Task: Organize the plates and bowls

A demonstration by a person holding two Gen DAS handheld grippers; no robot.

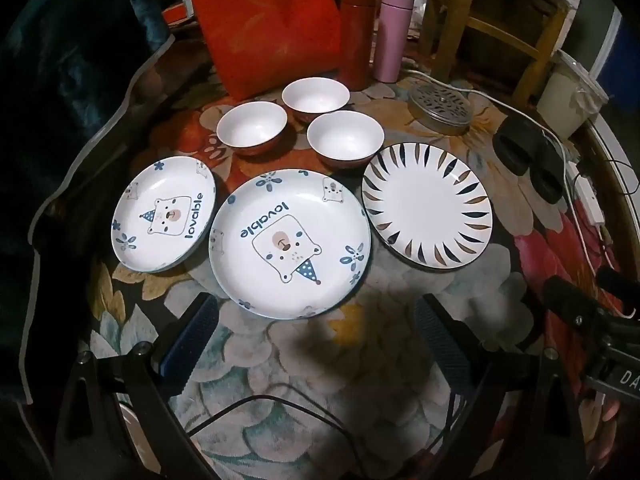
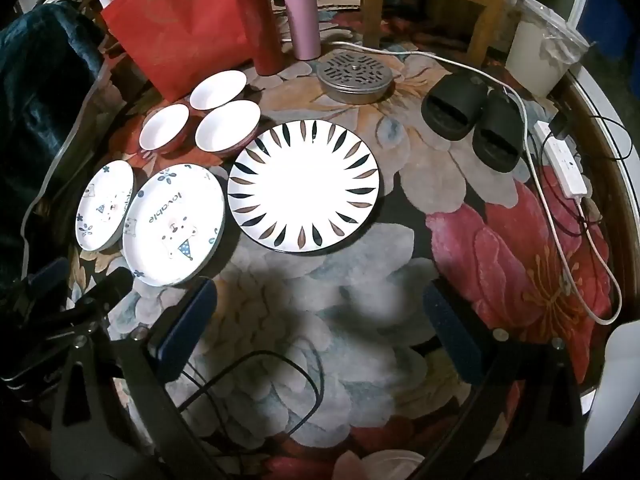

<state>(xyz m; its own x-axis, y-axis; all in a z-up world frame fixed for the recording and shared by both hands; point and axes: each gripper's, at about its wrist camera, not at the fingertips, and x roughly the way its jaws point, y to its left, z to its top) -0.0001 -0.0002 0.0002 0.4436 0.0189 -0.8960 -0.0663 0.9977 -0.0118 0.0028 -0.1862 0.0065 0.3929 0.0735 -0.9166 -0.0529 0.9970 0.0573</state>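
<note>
Three white bowls with red outsides (image 1: 325,122) (image 2: 204,114) sit in a cluster at the back of the floral table. In front of them lie a small "lovable" bear plate (image 1: 163,218) (image 2: 105,206), a larger bear plate (image 1: 289,242) (image 2: 173,224) and a leaf-rimmed plate (image 1: 426,220) (image 2: 303,186), side by side and apart. My left gripper (image 1: 316,340) is open and empty just in front of the large bear plate. My right gripper (image 2: 320,320) is open and empty in front of the leaf-rimmed plate.
A red bag (image 1: 266,24), a red flask (image 1: 356,38) and a pink flask (image 1: 392,36) stand behind the bowls. A perforated metal tin (image 2: 354,78), black slippers (image 2: 474,124), a power strip with cables (image 2: 564,166) and a plastic tub (image 2: 540,56) lie to the right.
</note>
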